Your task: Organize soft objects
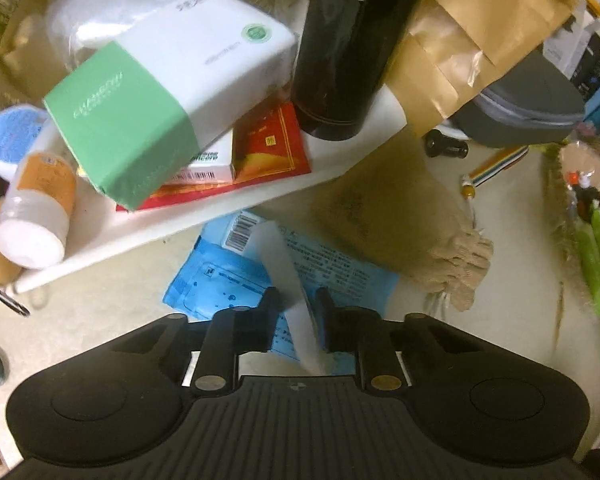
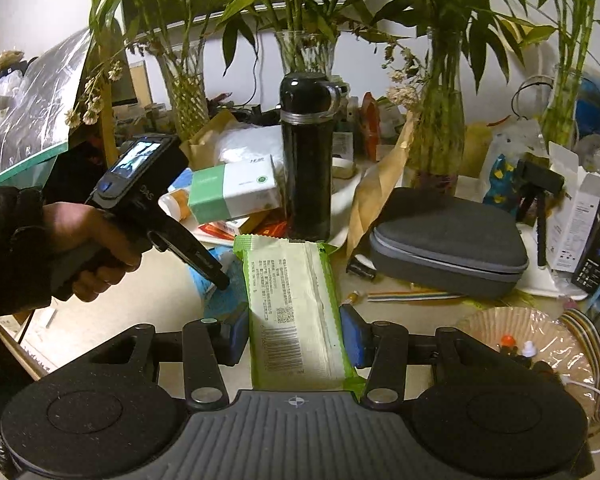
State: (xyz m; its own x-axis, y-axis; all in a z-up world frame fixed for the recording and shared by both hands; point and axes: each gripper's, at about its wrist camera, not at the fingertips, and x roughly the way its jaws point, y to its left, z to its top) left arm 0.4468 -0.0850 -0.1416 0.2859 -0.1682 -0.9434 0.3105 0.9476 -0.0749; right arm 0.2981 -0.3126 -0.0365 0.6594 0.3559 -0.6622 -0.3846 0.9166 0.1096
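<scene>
**Wipe packs gripped in both grippers over a cluttered surface**

Packs of wet wipes sit in both tools. In the left wrist view, the left gripper (image 1: 298, 300) is at the lower centre of the frame, its fingers (image 1: 270, 312) closed on the white sealed edge of a blue wipe pack (image 1: 220, 280), which spreads across the pale surface (image 1: 100, 320) in the middle of the frame. Just right of the pack lies a beige drawstring pouch (image 1: 400, 224), touching or nearly touching its corner. Above, in the upper left, a white tray (image 1: 112, 240) holds a green-and-white box (image 1: 160, 92), a red packet (image 1: 272, 148), an orange-labelled bottle (image 1: 36, 208) lying on its side and a black flask (image 1: 348, 48).

In the right wrist view, the right gripper (image 2: 294, 334) is at the lower centre; its blue-padded fingers (image 2: 352, 332) press both long sides of a green wipe pack (image 2: 294, 312), held with the barcode toward the camera. At the left of that frame a hand (image 2: 88, 252) holds the left gripper (image 2: 224, 282) with its tip down on the blue wipe pack (image 2: 220, 300), beside the green pack. The black flask (image 2: 306, 160) stands upright behind the green pack at the centre, and a grey zip case (image 2: 448, 244) lies to the right of it. Glass vases of bamboo (image 2: 440, 128) line the top of the frame.
</scene>
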